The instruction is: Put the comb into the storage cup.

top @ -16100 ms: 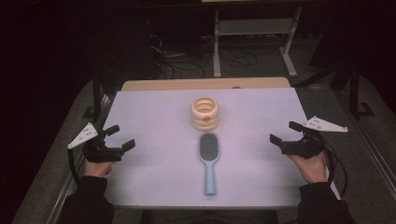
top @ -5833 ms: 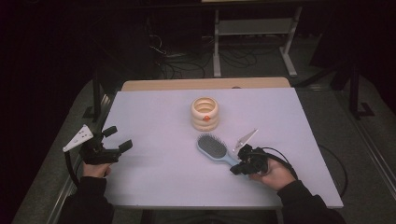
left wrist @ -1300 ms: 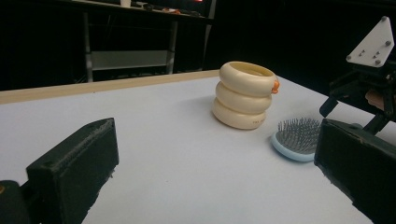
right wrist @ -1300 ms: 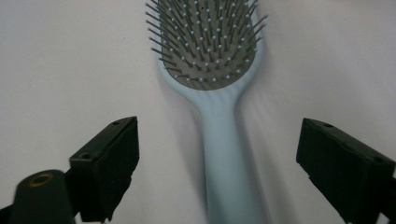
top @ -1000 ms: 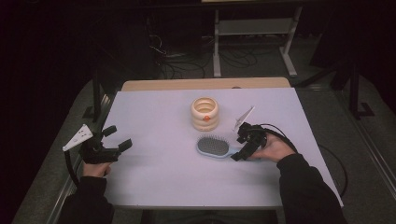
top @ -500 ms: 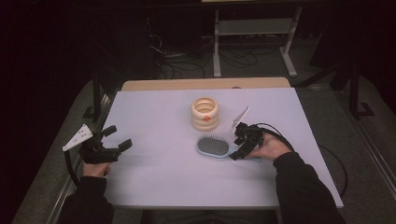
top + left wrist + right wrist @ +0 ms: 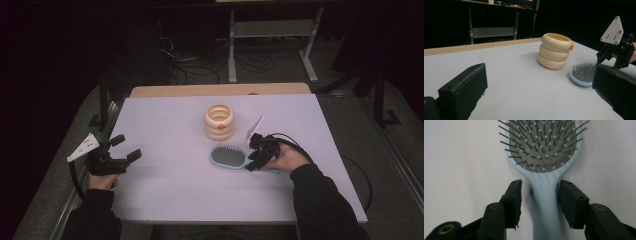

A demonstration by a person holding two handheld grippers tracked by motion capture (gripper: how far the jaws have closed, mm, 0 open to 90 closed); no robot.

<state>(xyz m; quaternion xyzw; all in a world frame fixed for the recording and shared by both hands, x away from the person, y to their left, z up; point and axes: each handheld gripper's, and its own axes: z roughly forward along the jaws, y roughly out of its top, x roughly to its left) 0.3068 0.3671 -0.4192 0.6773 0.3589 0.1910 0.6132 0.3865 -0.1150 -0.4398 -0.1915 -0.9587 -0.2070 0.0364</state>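
Note:
A light blue hairbrush (image 7: 227, 156) lies bristles up on the white table (image 7: 165, 190), its handle pointing right. My right gripper (image 7: 252, 155) straddles that handle. In the right gripper view the hairbrush (image 7: 544, 150) has its handle between the jaws of the right gripper (image 7: 540, 187). The jaws have just been closing, a small gap still shows on the left side, and the gripper is open. My left gripper (image 7: 127, 147) rests open and holds nothing at the table's left edge. From the left gripper view the hairbrush (image 7: 582, 73) sits beside the right gripper (image 7: 614, 55).
A cream stack of rings (image 7: 219, 121) with a small orange spot stands just behind the brush, also seen as the ring stack (image 7: 554, 51). A wooden strip (image 7: 220, 90) runs along the table's far edge. Dark floor, cables and a metal stand lie beyond.
The right hand has come in from the table's right edge to the brush, which now lies crosswise instead of lengthwise. Over the last second the right gripper barely shifted. The left gripper stayed put.

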